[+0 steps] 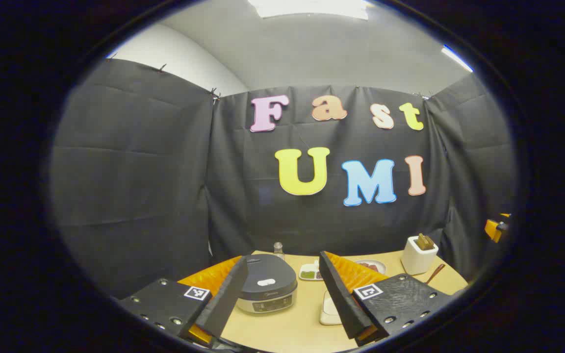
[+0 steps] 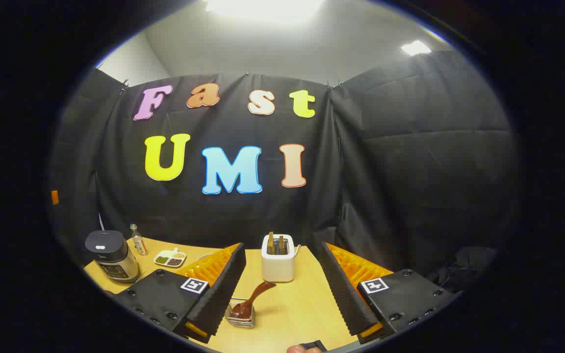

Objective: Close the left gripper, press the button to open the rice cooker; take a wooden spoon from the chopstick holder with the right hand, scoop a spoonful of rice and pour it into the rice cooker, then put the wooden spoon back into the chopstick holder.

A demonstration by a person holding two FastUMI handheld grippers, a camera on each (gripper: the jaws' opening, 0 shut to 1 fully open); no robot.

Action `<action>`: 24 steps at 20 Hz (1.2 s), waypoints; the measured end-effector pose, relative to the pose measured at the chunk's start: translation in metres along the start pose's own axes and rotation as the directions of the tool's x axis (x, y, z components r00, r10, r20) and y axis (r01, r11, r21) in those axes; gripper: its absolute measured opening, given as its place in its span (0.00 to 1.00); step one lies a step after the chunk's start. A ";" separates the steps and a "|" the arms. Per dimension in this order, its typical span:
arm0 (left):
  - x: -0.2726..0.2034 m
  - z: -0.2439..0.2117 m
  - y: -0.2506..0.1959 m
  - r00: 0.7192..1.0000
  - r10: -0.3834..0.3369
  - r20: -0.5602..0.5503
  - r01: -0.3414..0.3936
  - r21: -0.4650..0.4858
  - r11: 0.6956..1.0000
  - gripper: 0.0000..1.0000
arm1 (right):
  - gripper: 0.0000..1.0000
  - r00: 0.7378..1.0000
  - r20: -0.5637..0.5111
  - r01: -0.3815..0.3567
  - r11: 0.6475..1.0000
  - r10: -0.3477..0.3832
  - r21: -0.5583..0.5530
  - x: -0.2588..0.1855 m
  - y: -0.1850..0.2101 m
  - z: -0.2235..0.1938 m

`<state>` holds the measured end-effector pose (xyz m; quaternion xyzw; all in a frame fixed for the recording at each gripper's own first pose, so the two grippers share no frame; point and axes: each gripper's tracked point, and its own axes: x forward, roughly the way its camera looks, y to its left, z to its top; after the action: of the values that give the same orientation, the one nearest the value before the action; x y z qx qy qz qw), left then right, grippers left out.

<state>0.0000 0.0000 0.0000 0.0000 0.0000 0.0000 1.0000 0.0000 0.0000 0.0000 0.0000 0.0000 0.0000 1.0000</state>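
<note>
while both tools gape empty, the rice cooker [image 1: 267,289] sits between the left tool [image 1: 277,299] fingers.

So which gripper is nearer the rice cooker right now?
Left. The left gripper hangs open right in front of the closed rice cooker. The right gripper faces the chopstick holder, with the cooker far off to its left.

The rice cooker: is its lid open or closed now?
Closed. In the left gripper view the rice cooker has its dark lid lying flat on the body; the right gripper view shows the same.
</note>
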 end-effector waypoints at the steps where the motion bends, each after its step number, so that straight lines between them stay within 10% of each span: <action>1: 0.005 -0.005 -0.001 1.000 -0.016 -0.007 0.016 -0.003 1.000 0.90 | 0.97 1.000 -0.003 0.002 1.000 -0.002 0.002 -0.001 0.008 -0.001; 24: 0.093 -0.058 0.061 0.987 -0.154 -0.045 0.151 -0.056 0.987 0.91 | 0.97 0.997 -0.030 0.077 0.997 -0.077 -0.006 -0.022 0.079 -0.018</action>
<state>0.0934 0.0606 -0.0583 -0.0260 0.0243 -0.0765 0.9964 -0.0217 0.0785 -0.0183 -0.0026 0.0152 -0.0385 0.9991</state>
